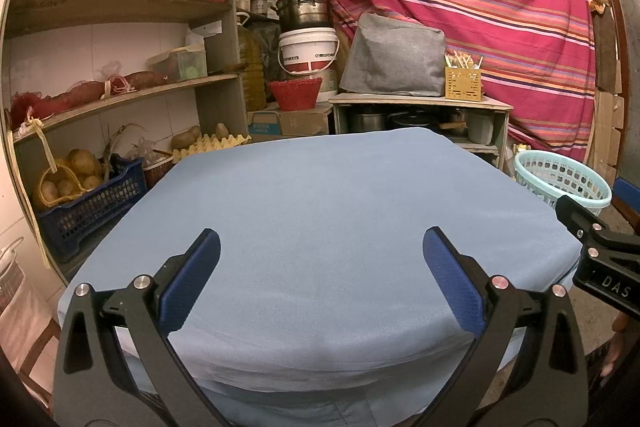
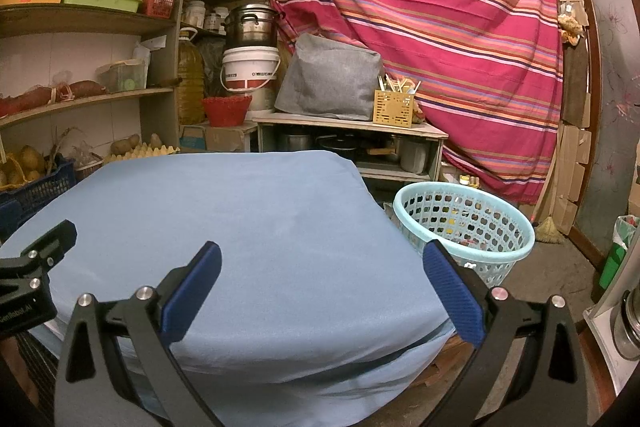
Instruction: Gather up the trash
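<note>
Both tools gape empty: the left tool (image 1: 321,253) and right tool (image 2: 321,265) hover low over the blue-clothed bench (image 1: 320,187). No trash shows on it; some lies in the pale laundry basket (image 2: 466,223) at right. Scan the bench edges before reaching.

Storeroom, dim warm light: wooden shelving (image 1: 120,7) along the left wall over white tiles, stocked with boxes, baskets and potatoes. Back wall hung with a pink striped cloth (image 2: 420,7); before it a low wooden cabinet (image 2: 352,135) holding pots, a grey cover on its top. Centre: table under a pale blue cloth (image 1: 320,207); bare concrete floor (image 2: 552,275) at right.
</note>
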`<state>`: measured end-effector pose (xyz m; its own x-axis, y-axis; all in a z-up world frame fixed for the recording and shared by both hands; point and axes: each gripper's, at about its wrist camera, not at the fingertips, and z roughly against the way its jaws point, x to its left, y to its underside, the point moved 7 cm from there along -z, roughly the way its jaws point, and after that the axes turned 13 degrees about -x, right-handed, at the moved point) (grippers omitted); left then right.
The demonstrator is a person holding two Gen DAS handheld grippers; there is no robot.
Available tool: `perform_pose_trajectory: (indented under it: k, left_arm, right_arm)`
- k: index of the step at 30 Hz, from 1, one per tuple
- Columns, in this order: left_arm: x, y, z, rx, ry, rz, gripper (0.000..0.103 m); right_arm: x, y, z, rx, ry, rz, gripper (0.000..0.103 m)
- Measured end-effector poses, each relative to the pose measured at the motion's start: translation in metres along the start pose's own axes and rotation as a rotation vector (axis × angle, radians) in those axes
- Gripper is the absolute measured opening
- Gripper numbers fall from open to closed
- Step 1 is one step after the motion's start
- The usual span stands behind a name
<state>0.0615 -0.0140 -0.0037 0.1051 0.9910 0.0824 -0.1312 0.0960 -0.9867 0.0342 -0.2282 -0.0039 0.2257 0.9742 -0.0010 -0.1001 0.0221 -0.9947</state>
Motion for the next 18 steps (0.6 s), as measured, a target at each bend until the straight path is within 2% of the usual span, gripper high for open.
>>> perform_pose_trajectory:
  k: [18]
  left_arm:
    - [-0.0014,-0.0018,0.0006,-0.01,-0.003,-0.019,0.098]
  right_arm:
    - [-0.0026,-0.0034,-0.0003,0.0,-0.001,0.001,0.098]
